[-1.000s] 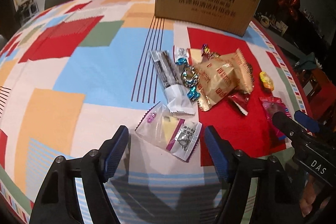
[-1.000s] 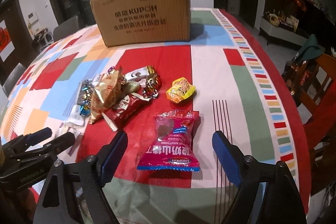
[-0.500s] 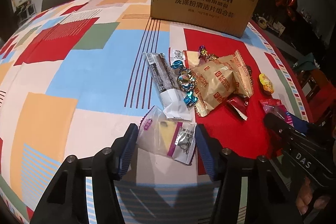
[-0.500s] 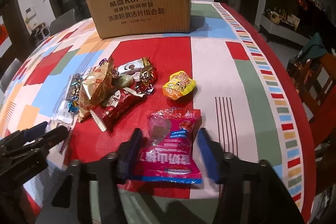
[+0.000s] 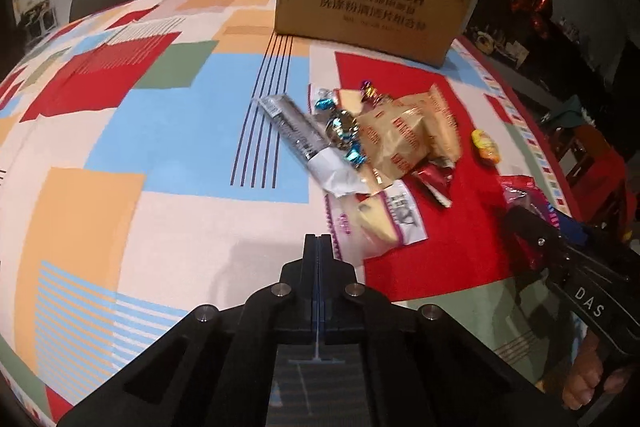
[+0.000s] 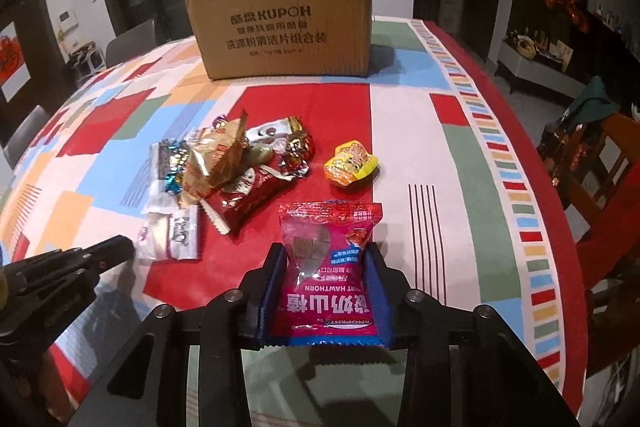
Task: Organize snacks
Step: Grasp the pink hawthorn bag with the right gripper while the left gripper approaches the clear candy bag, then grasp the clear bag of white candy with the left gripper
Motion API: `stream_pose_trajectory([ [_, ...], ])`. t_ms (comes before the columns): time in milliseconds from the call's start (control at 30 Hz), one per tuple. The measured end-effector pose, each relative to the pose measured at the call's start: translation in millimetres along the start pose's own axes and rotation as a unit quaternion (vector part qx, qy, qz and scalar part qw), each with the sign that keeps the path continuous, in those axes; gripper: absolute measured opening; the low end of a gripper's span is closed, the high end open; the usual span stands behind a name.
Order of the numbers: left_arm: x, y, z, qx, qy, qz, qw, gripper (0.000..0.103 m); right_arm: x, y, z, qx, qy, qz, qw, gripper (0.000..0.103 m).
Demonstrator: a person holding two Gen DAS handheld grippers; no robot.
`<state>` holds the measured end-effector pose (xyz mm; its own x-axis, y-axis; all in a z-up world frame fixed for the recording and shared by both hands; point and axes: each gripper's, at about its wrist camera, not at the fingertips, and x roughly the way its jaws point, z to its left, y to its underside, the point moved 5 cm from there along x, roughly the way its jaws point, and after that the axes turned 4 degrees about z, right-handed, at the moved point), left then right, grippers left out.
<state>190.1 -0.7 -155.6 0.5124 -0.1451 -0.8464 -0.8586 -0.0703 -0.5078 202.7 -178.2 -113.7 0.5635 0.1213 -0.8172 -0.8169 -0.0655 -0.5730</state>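
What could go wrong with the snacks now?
The right gripper's jaws have just been closing on the sides of the puffy pink snack bag; it may crumple or squirt out. The left gripper is shut right beside the clear purple-edged snack packet, perhaps pinching only its edge or nothing, so lifting may leave it behind.

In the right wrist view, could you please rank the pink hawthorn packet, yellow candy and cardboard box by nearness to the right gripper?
1. Pink hawthorn packet: between the right gripper fingers.
2. Yellow candy: beyond it, slightly right.
3. Cardboard box: at the table's far side.
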Motion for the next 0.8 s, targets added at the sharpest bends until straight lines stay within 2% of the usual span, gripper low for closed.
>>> stream_pose_trajectory([
  [67,-5.6,-1.8,-2.4,0.004,0.007,-0.009,0.9999,0.003,-5.2,-0.3,1.1,-0.002,-0.001,-0.006,1.0,0.04],
  [100,-8.0,-3.2,-2.9,0.001,0.008,-0.014,0.9999,0.01,-6.9,-0.4,1.1,-0.002,-0.001,-0.008,1.0,0.04],
  [133,-9.2,-4.6,-3.4,0.0,0.011,-0.017,0.9998,0.027,-8.5,-0.7,1.3,-0.002,-0.002,-0.01,1.0,0.04],
  [167,-9.8,-6.5,-5.3,0.0,0.016,-0.019,0.9997,0.038,-9.8,-1.0,1.2,-0.002,-0.003,-0.011,1.0,0.04],
  [200,-9.7,-8.3,-6.7,-0.001,0.016,-0.021,0.9996,0.059,-10.4,-1.3,1.2,-0.001,-0.004,-0.012,1.0,0.04],
  [233,-9.3,-9.7,-8.5,-0.001,0.012,-0.024,0.9996,0.065,-10.6,-1.6,0.7,-0.001,-0.005,-0.013,1.0,0.04],
  [333,-3.1,-12.2,-18.5,0.02,0.001,-0.02,0.9996,0.069,-12.0,-1.5,0.4,0.001,-0.013,-0.015,1.0,0.04],
  [500,14.2,-14.4,-33.1,0.029,0.006,0.002,0.9996,0.069,-12.7,-0.1,-4.8,0.007,-0.02,-0.017,1.0,0.04],
  [700,28.7,-15.1,-43.0,0.038,-0.033,0.007,0.9987,0.069,-7.7,0.5,-7.2,0.005,-0.023,-0.016,1.0,0.04],
  [767,30.0,-14.2,-46.0,0.052,-0.046,0.001,0.9976,0.066,-5.0,1.6,-5.3,0.003,-0.027,-0.014,1.0,0.04],
  [800,29.3,-13.5,-46.8,0.056,-0.049,-0.005,0.9972,0.059,-4.4,2.3,-4.3,0.001,-0.029,-0.013,1.0,0.04],
])
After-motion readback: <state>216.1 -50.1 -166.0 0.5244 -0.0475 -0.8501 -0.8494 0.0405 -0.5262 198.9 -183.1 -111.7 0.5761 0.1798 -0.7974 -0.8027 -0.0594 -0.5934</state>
